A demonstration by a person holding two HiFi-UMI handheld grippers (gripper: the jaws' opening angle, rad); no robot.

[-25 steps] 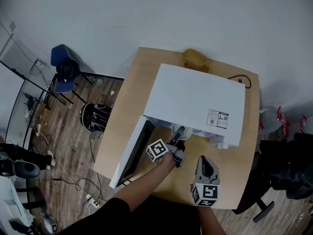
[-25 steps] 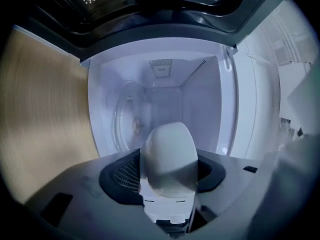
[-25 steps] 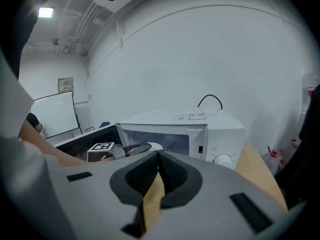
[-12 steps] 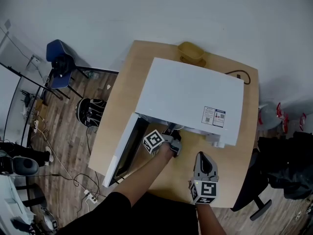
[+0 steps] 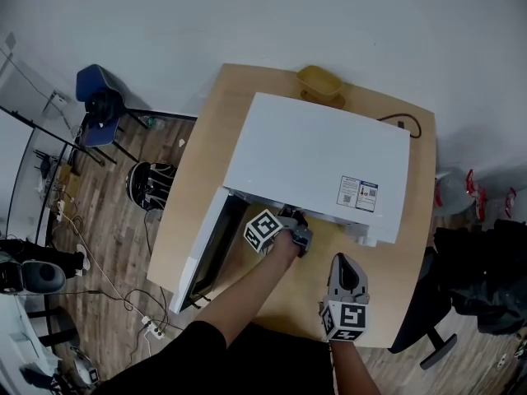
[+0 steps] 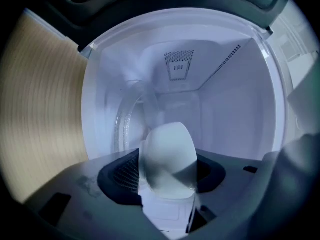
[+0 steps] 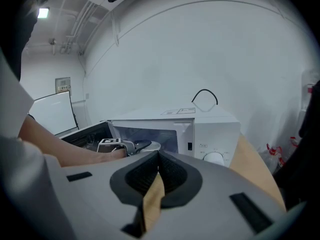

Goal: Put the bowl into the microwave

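Note:
The white bowl (image 6: 167, 161) is pinched by its rim between the jaws of my left gripper (image 6: 167, 184), which is shut on it. It hangs just inside the open white microwave (image 5: 317, 167), in front of the glass turntable (image 6: 131, 119). In the head view my left gripper (image 5: 290, 225) reaches under the microwave's front edge and the bowl is hidden. The right gripper view shows the bowl (image 7: 150, 145) at the cavity mouth. My right gripper (image 5: 344, 266) stays over the table in front of the microwave, shut with nothing in it (image 7: 159, 156).
The microwave door (image 5: 206, 249) swings open to the left, over the wooden table's (image 5: 412, 253) front left part. The control knob (image 7: 215, 157) faces my right gripper. A yellow container (image 5: 321, 81) sits behind the microwave. A blue chair (image 5: 99, 105) stands on the floor at left.
My left gripper has carried the bowl forward into the microwave opening, so the bowl no longer shows in the head view. The right gripper has barely moved.

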